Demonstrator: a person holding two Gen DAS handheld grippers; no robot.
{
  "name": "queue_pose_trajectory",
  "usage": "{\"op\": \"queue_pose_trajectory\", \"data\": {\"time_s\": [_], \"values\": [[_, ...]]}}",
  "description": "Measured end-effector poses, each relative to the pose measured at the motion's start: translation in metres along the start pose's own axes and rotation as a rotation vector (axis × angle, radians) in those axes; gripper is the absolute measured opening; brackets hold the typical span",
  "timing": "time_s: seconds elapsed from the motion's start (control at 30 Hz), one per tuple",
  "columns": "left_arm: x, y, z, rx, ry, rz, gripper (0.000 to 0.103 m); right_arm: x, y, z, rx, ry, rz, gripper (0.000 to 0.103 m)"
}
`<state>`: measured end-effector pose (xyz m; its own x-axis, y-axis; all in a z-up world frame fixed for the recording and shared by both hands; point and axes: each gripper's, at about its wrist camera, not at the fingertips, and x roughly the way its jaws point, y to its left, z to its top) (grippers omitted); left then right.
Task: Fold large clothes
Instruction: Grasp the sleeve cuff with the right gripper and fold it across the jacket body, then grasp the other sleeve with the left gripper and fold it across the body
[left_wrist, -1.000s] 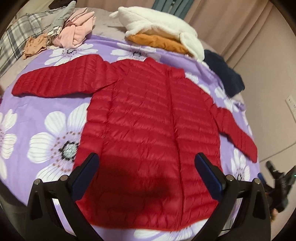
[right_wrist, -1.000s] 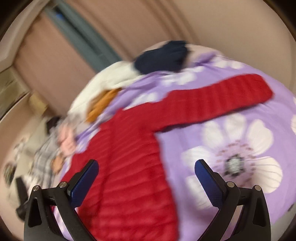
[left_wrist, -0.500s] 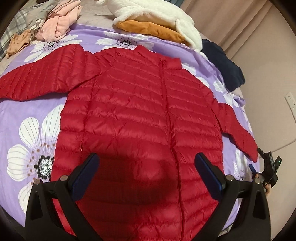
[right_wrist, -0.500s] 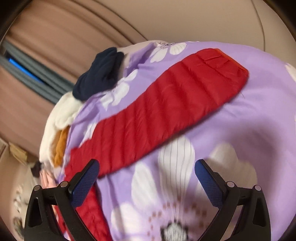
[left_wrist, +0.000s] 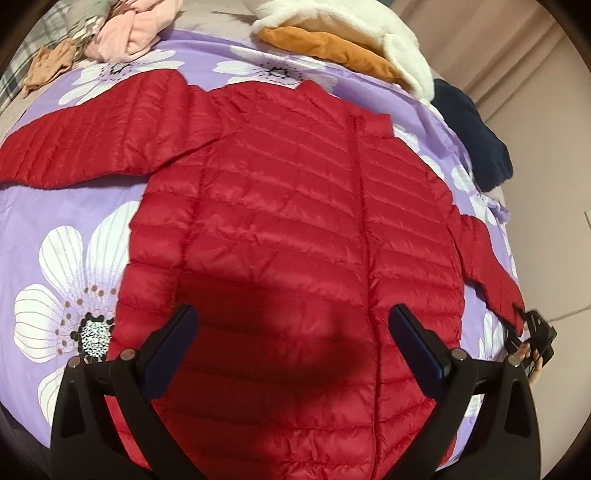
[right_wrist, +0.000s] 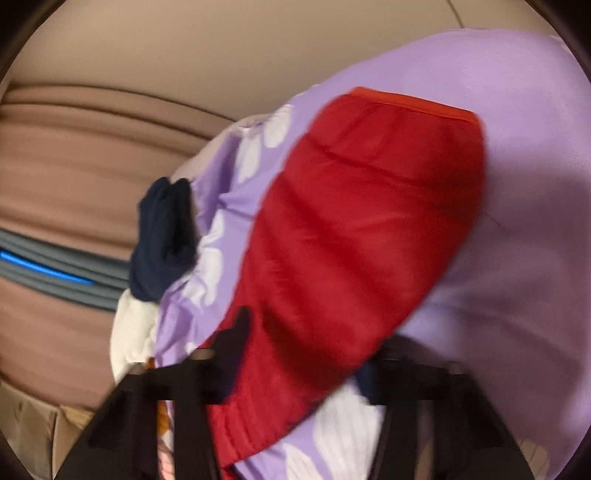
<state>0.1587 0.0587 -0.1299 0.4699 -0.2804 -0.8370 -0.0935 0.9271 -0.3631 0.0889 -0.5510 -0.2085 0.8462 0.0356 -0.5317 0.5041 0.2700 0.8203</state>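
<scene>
A red quilted jacket (left_wrist: 288, 229) lies flat, front up, on the purple flowered bedspread (left_wrist: 74, 229), both sleeves spread out. My left gripper (left_wrist: 291, 336) hovers open over the jacket's lower body, with nothing between its fingers. In the left wrist view my right gripper (left_wrist: 532, 332) sits at the cuff of the right-hand sleeve (left_wrist: 487, 266). The right wrist view is blurred: the sleeve (right_wrist: 354, 229) fills the gap of my right gripper (right_wrist: 310, 350), whose jaws are closing on the fabric near the cuff.
At the far edge of the bed lie a white fleece (left_wrist: 354, 26) over an orange garment (left_wrist: 325, 48), a navy garment (left_wrist: 472, 136), and pink clothes (left_wrist: 129, 33) with a tan piece (left_wrist: 48, 66). A beige wall (right_wrist: 258, 48) and curtains (right_wrist: 74, 158) stand beyond.
My right gripper has come down to the sleeve's cuff end while rolling, and its jaws went from wide open to narrow around the sleeve. My left gripper moved lower and closer over the jacket's body.
</scene>
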Motion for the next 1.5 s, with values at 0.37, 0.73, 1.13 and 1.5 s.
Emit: {"op": "queue_pose_trajectory", "data": {"time_s": [0.37,0.73,1.13,1.5], "values": [[-0.023,0.056,0.003,-0.172,-0.037,-0.014,0.103,-0.071,0.14,-0.029,-0.542,-0.132,-0.04,0.014],[-0.047,0.137,0.02,-0.358,-0.107,0.005,0.103,-0.052,0.314,-0.191,-1.104,-0.081,0.054,0.014],[-0.049,0.209,0.016,-0.501,-0.119,0.014,0.103,0.072,0.335,-0.408,-1.568,0.171,0.037,0.014],[-0.045,0.229,0.019,-0.55,-0.127,-0.037,0.103,0.082,0.276,-0.456,-1.8,0.449,-0.017,0.023]]}}
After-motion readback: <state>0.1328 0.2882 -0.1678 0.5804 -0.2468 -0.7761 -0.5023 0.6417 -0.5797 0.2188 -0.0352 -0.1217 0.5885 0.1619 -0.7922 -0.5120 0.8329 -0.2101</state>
